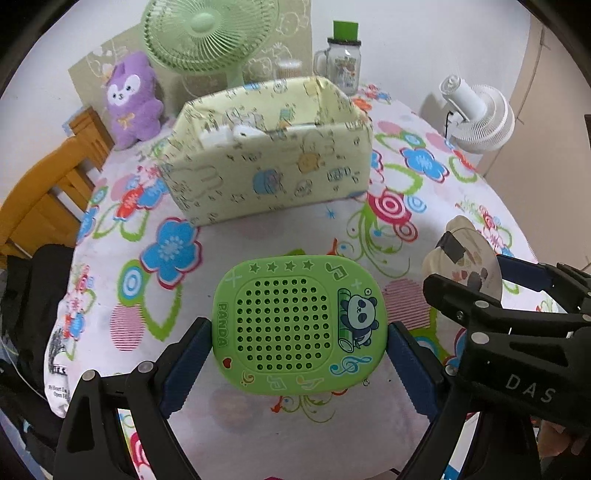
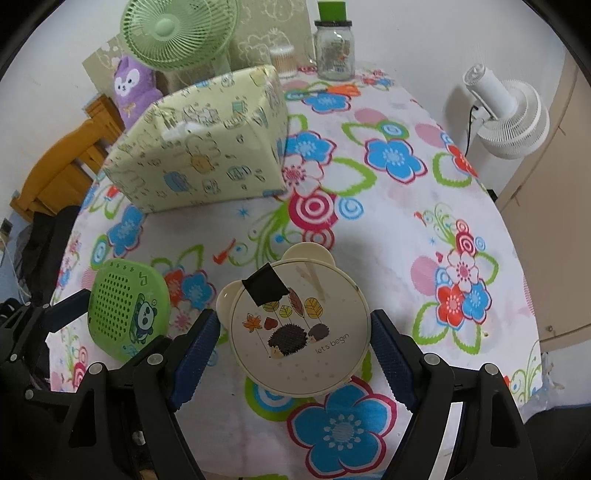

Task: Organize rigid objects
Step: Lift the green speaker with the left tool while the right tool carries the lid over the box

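My left gripper (image 1: 299,345) is shut on a green panda speaker (image 1: 299,325), its blue pads pressed to both sides, held above the floral tablecloth. The speaker also shows in the right wrist view (image 2: 129,314). My right gripper (image 2: 291,343) is shut on a round cream hedgehog box (image 2: 299,332) with a black tape patch; it shows at the right of the left wrist view (image 1: 465,258). A pale yellow patterned storage box (image 1: 269,162) stands behind on the table, open on top, with white items inside. It sits at the upper left of the right wrist view (image 2: 199,147).
A green fan (image 1: 207,33), a purple plush (image 1: 133,99) and a glass jar with a green lid (image 1: 343,55) stand behind the box. A white fan (image 1: 480,114) is off the table's right edge. A wooden chair (image 1: 48,192) is at left.
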{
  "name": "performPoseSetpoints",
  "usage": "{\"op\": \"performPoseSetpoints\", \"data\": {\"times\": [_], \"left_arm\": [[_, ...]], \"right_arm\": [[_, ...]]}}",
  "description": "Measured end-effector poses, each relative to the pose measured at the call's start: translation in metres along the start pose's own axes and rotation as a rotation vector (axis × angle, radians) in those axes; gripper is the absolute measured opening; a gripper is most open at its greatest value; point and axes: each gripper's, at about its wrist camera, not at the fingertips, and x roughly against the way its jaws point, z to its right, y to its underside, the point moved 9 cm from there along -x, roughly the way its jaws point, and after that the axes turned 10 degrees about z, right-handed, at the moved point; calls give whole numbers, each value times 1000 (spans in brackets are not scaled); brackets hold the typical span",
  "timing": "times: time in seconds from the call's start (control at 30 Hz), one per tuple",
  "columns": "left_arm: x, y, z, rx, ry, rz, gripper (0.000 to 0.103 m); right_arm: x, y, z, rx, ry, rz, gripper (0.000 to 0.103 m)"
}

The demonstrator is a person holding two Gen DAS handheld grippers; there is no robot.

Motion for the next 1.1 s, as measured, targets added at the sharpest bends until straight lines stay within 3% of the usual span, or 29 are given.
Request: {"op": "performPoseSetpoints", "data": {"times": [0.53,1.1], "left_arm": [[45,-39,-18,38,-26,88,94],[49,-69,-40,38,-25,107,94]], "right_arm": [[40,-47,-25,47,-15,84,83],[45,-83,-56,68,-40,122,83]]}}
